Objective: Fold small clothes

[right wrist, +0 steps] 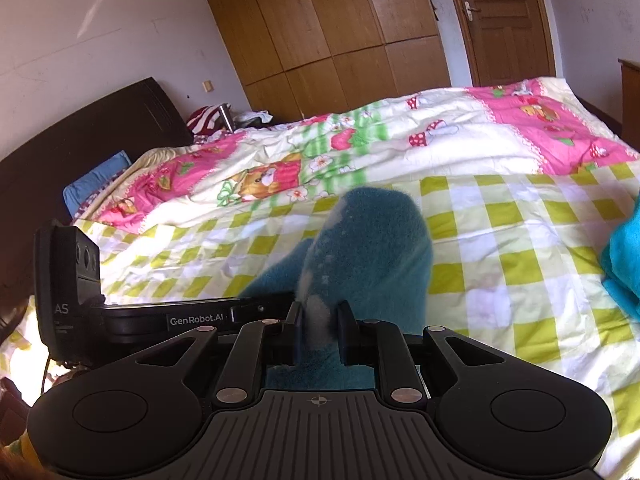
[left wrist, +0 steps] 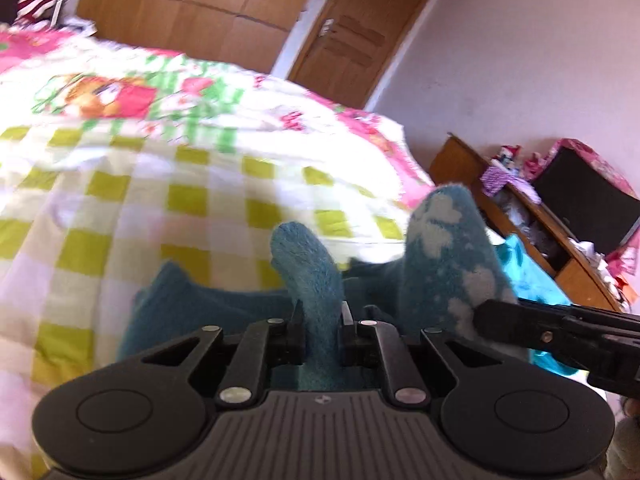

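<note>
A: The left gripper (left wrist: 320,320) is pinching one fuzzy end of the teal sock (left wrist: 308,268), jaws nearly closed on the fabric. The right gripper (right wrist: 318,320) is clamping the other end, the part with pale patches.

B: So both ends are standing up off the bed (right wrist: 500,240), while the sock's middle is sagging onto the checked quilt (left wrist: 120,200), close below the grippers.

A: To fold it well, the person is probably needing to keep both pinches firm and bring the ends level, edge to edge.

B: And the turquoise cloth (right wrist: 624,256) is lying near; the fold is best landing apart from it.
</note>
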Demonstrator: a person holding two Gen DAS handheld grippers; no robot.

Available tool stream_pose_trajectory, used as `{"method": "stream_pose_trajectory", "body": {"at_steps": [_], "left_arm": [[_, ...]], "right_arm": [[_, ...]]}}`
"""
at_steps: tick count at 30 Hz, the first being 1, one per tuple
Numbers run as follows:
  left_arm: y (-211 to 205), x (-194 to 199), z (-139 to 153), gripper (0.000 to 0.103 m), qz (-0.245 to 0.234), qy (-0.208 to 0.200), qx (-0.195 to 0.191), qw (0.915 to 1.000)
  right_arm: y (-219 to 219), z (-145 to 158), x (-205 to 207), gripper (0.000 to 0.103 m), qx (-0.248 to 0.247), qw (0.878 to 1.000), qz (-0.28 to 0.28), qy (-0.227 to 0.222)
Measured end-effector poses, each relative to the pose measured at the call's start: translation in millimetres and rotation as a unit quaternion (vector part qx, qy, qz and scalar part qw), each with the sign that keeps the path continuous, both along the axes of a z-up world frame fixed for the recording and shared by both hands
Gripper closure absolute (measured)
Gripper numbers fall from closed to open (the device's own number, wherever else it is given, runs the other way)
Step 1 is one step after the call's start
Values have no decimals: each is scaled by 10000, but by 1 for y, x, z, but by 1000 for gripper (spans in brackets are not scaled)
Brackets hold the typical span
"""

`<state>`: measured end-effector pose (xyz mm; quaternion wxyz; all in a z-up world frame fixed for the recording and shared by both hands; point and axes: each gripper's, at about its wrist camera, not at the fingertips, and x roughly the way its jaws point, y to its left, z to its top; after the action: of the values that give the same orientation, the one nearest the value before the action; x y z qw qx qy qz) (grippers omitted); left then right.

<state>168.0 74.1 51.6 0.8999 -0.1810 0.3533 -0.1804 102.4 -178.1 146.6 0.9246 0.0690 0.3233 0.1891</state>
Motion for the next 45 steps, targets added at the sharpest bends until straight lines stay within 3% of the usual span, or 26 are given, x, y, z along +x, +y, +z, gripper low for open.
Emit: {"method": "stream_pose_trajectory", "body": {"at_steps": [3, 7, 10, 15, 20, 23, 28, 31, 34, 37, 43, 45], "left_arm": [[26, -10, -36, 77, 512, 275, 442, 9973], [43, -27, -52, 76, 653, 142, 393, 9970], [55, -22, -63, 76, 715, 227, 13, 9972], [55, -15, -53, 78, 576, -142, -147, 9981], [68, -14, -31, 79, 610, -705, -422, 9948], [83, -2, -39, 84, 960, -635, -106, 9933], [114, -9, -69, 84, 1280, -86, -452, 9907], [128, -32, -65, 82, 1192, -39, -726, 9902], [126, -56, -51, 78, 955, -145, -432, 9944], [121, -83, -38, 64, 585, -213, -637, 9960], [81, -123, -20, 41, -272, -568, -625, 9961], [62, -123, -22, 40, -433, -563, -481, 9963]], "right_arm": [[39, -15, 14, 86, -334, 9992, 181, -132], [101, -61, 31, 87, -719, 9947, 734, 47], [133, -83, 29, 89, -919, 9909, 978, 125], [136, -74, 27, 89, -878, 9927, 817, 129], [128, -43, 28, 91, -582, 9972, 469, 53], [134, -35, 26, 91, -531, 9978, 384, -33], [151, -53, 44, 94, -297, 9989, 181, 313], [165, -67, 46, 94, -458, 9982, 209, 319], [171, -73, 45, 94, -965, 9950, 177, 195], [172, -72, 46, 89, -1329, 9899, 403, 272], [180, -67, 53, 71, -1611, 9830, 675, 571], [184, -66, 53, 57, -1892, 9772, 752, 602]]}}
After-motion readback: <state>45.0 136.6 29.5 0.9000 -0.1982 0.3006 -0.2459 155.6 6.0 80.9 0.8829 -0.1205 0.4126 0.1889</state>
